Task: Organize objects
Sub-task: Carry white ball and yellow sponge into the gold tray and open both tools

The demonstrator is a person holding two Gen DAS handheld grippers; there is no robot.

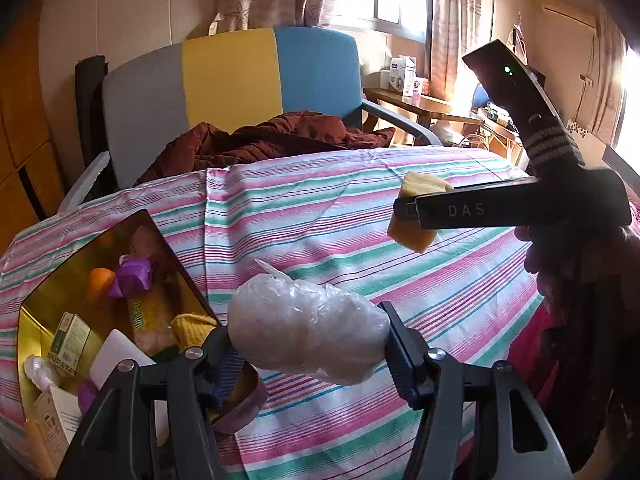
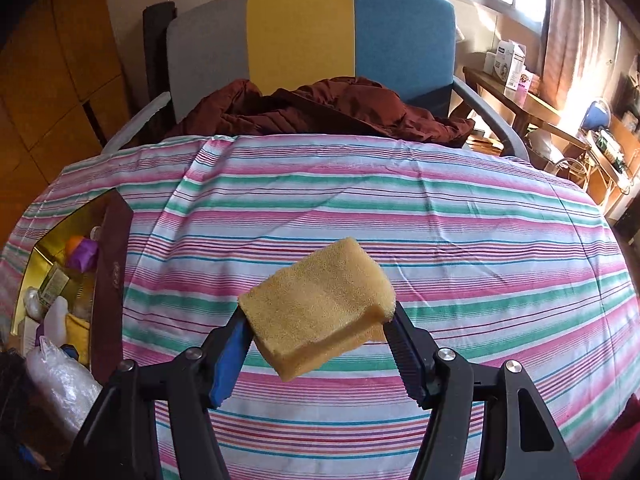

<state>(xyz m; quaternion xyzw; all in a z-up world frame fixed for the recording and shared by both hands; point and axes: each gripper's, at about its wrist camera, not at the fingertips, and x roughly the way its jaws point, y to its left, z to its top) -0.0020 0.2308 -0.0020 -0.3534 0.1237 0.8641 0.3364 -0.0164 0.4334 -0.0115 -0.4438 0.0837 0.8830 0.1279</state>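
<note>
I have one item in each hand, both lifted clear of the striped cloth (image 2: 360, 208) that covers the surface. My left gripper (image 1: 308, 344) has its fingers pinching a white bundle wrapped in clear plastic (image 1: 308, 340) across its width; the wrap bulges between the pads. My right gripper (image 2: 320, 320) has its fingers clamped on the two ends of a yellow sponge (image 2: 320, 300), which sits tilted, its far corner pointing toward one o'clock. In the left wrist view the same sponge hangs at three o'clock, gripped in the right tool over open cloth.

The gold-lined box (image 1: 36, 304) lies at eight o'clock in the left view and at nine o'clock in the right view. It already holds an orange ball (image 1: 100, 282), a purple wrapped piece (image 1: 134, 276), small cartons and a yellow cloth. I judge this to be the carry stage: both items are picked up and the drop into the box is not yet done.

The bundle is the nearer of the two to the box, so I would take it across toward eight o'clock first, lower it past the dark rim and only then spread the fingers. The box looks crowded, so I need a free gap. The sponge has to cross most of the cloth, and should wait until my left tool is clear of the opening.
</note>
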